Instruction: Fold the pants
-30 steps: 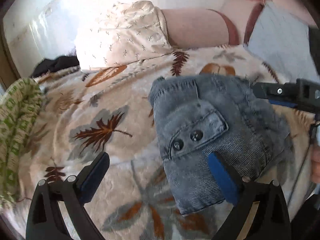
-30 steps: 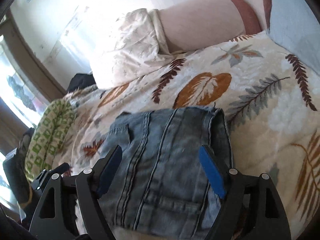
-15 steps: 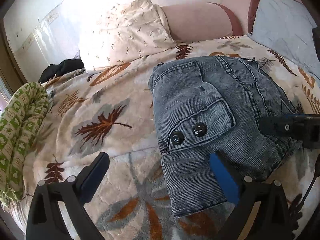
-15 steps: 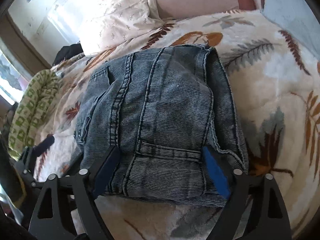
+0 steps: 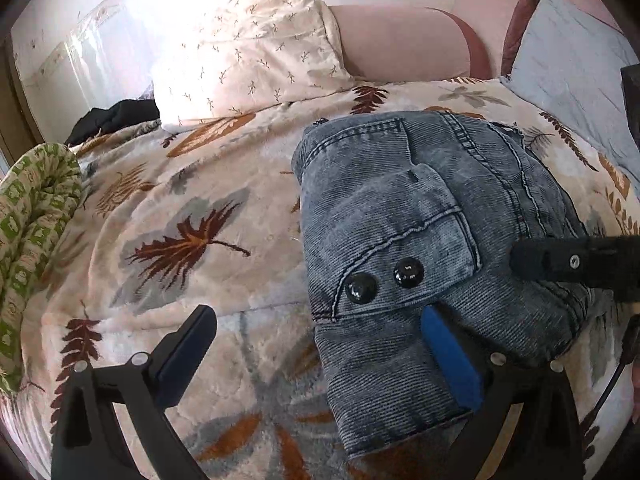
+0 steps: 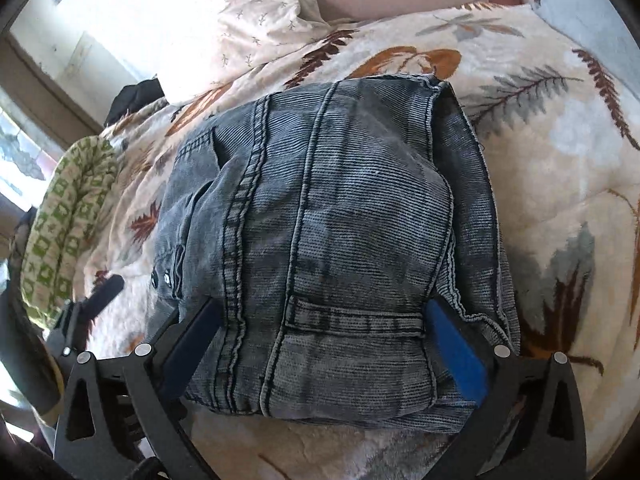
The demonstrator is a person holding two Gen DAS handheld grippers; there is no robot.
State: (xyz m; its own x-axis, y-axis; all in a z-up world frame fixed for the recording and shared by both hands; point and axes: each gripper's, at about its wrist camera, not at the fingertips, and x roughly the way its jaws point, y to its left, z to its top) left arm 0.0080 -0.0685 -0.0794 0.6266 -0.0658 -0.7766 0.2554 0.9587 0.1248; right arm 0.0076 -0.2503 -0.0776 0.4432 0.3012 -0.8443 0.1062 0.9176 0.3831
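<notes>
I'm seeing the folded grey-blue corduroy-denim pants (image 6: 332,248) lying on the cream leaf-print fleece blanket (image 5: 180,220), near edge partly hidden behind my black tongs. Right gripper (image 6: 320,344) has just been opening, straddling the bundle wide; left gripper (image 5: 320,348) wide, one pad overlapping the pants. Bare blanket left; patterned pillow (image 5: 248,52) behind.

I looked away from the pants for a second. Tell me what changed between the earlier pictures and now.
Both grippers have come down toward the folded pants, which fill more of each view now. The right gripper has just been opening its jaws; they straddle the bundle's near edge without visibly pressing it. The left gripper is open as before, one finger over the pants. The pants stayed folded on the leaf-print blanket; the pillow is unmoved.
</notes>
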